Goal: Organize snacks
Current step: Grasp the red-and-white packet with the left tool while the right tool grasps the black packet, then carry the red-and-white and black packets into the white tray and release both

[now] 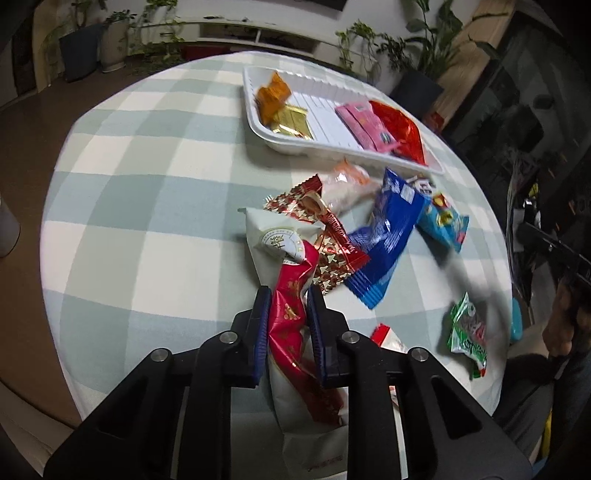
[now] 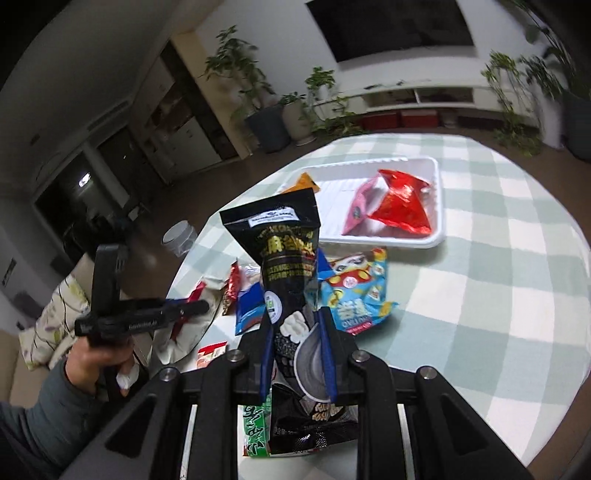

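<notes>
I am in a home's living room: a round tabletop under a green-and-white checked cloth [image 1: 147, 192], leafy potted houseplants [image 2: 258, 107] along the wall, a low white media shelf [image 2: 424, 98] beneath a dark wall-mounted screen [image 2: 391, 27], and a floral cushion [image 2: 55, 321].

My left wrist camera sits just behind my left gripper [image 1: 289, 295] and looks steeply down along its fingers, close over the checked tablecloth [image 1: 147, 192]. It faces the snack pile and the white tray [image 1: 280, 142] at the table's far side, with potted plants and a low shelf beyond.

My right wrist camera rides behind my right gripper [image 2: 297, 321], tilted less steeply, so more of the room shows above the table. It faces the same white tray [image 2: 437, 206] and checked tablecloth [image 2: 498, 277]. Both views share the tray, the pile and the cloth. The right view also takes in my left hand [image 2: 98, 356] at its left edge.
</notes>
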Motion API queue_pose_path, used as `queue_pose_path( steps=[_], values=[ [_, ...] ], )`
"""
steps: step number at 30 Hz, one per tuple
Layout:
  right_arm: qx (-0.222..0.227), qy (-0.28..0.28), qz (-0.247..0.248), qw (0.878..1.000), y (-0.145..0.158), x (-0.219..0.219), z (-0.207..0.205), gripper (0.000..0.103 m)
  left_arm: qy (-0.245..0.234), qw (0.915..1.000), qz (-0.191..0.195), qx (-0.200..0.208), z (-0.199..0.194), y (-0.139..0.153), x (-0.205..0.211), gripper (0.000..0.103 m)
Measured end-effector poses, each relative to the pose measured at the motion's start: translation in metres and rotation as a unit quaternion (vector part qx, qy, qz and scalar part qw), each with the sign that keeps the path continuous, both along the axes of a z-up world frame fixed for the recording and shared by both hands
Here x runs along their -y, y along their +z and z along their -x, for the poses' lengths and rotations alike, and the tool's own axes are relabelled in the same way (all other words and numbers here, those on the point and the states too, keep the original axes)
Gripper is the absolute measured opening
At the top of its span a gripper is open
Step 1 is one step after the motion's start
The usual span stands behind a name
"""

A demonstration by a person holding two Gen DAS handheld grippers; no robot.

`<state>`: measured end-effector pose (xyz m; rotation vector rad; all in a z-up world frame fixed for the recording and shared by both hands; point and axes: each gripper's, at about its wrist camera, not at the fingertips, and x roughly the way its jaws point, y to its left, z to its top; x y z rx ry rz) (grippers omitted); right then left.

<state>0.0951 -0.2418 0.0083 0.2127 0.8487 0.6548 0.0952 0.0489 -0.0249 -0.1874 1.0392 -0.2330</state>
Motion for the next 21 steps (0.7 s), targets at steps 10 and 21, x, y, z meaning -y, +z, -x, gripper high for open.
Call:
queue_pose_path(
  steps=[10, 21],
  values=[
    [0.011, 0.006, 0.011, 1.000, -0.001, -0.003, 0.008, 0.024, -0.025, 0.9891, -0.145, -0.002, 0.008, -0.006, 0.032, 0.033],
    [0.027, -0.004, -0.010, 1.000, 0.001, 0.004, 0.012, 0.024, -0.009, 0.9993, -0.036, 0.010, 0.009, 0.007, 0.011, 0.019]
  ],
)
